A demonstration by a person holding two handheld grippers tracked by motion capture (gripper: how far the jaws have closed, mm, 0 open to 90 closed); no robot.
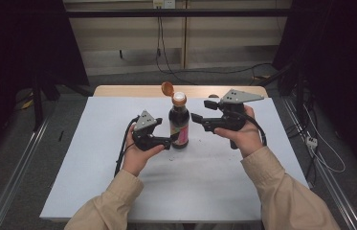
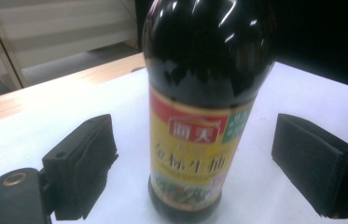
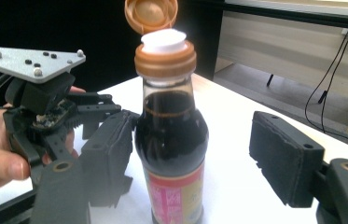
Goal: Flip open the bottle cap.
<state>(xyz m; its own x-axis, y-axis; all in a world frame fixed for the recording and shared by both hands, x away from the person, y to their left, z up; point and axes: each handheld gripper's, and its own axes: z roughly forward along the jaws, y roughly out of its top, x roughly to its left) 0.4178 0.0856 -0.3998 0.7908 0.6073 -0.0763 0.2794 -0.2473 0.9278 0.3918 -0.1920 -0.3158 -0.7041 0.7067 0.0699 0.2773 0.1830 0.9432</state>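
One dark sauce bottle (image 1: 179, 123) stands upright near the middle of a white table (image 1: 94, 182). Its orange flip cap (image 1: 167, 88) is hinged open above the neck, and a red and yellow label (image 2: 191, 144) wraps its lower half.

The left gripper (image 1: 166, 142) is just beside the bottle's base, on its left in the high view. In the left gripper view the bottle stands between the two black jaws, which are apart, with a clear gap of table on each side; nothing is held.

The right gripper (image 1: 199, 113) is on the bottle's other side, higher up, level with its shoulder. In the right gripper view the bottle again sits between the jaws, which are spread and not pressing on it.

The white surface lies over a wooden tabletop whose far edge (image 1: 118, 90) shows. Behind it are a pale panelled wall, hanging cables (image 1: 159, 43) and a grey floor; both sides are dark.

Count: one bottle, one cap, two grippers, two hands in beige sleeves (image 1: 281, 191).
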